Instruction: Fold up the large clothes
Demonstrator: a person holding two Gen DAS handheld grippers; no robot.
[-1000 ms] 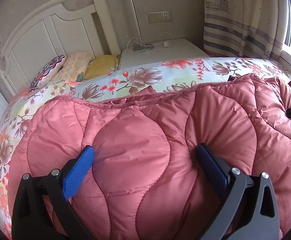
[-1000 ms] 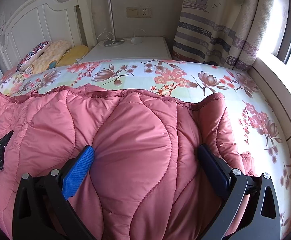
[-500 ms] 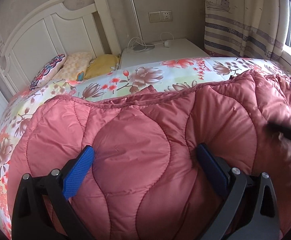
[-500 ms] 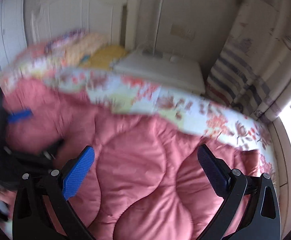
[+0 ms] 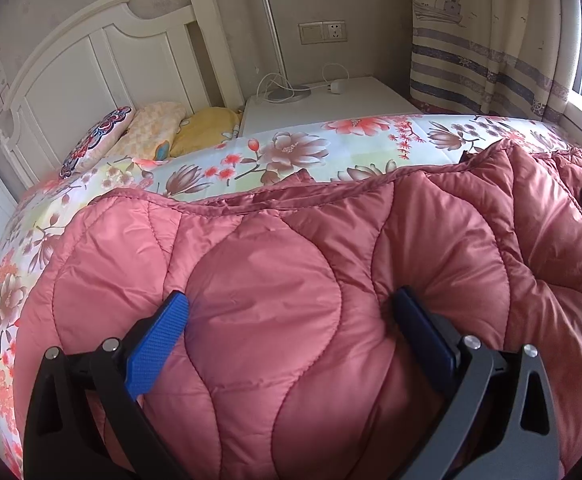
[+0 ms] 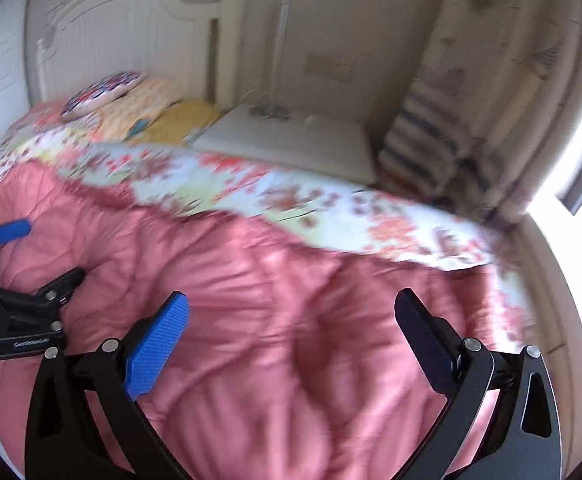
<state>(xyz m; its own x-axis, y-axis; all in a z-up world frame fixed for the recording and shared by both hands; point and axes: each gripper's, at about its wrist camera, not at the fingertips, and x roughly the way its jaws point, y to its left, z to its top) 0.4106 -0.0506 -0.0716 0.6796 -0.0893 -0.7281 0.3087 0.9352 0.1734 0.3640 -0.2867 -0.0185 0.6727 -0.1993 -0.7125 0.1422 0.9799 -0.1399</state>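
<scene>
Pink quilted coat (image 5: 275, 320) lies spread across the floral bed (image 5: 331, 152), puffed and uneven; far hem runs along the bed's middle.

Left gripper (image 5: 291, 324): fingers wide apart, pressed into the padding, a bulge of coat between them. Not closed on it; whether the pads actually pinch any fabric, I cannot tell.

Right gripper (image 6: 291, 320): fingers wide apart, hanging above the coat, nothing held. This view is motion-blurred. The left gripper shows at its left edge, resting on the coat.

Step in hand, my judgement: early in the fold. Coat laid out, one side pinned or about to be gripped, the other gripper free and seeking a new hold. No clean fold line visible.

Next move calls for: the right gripper to settle on an edge or sleeve, close on a thin layer rather than the full loft, then carry it over toward the left side. Padding is slippery and springy; a shallow pinch may slide off.

Containers: none in view. Nightstand (image 5: 331, 100) carries a lamp base and cable only.
</scene>
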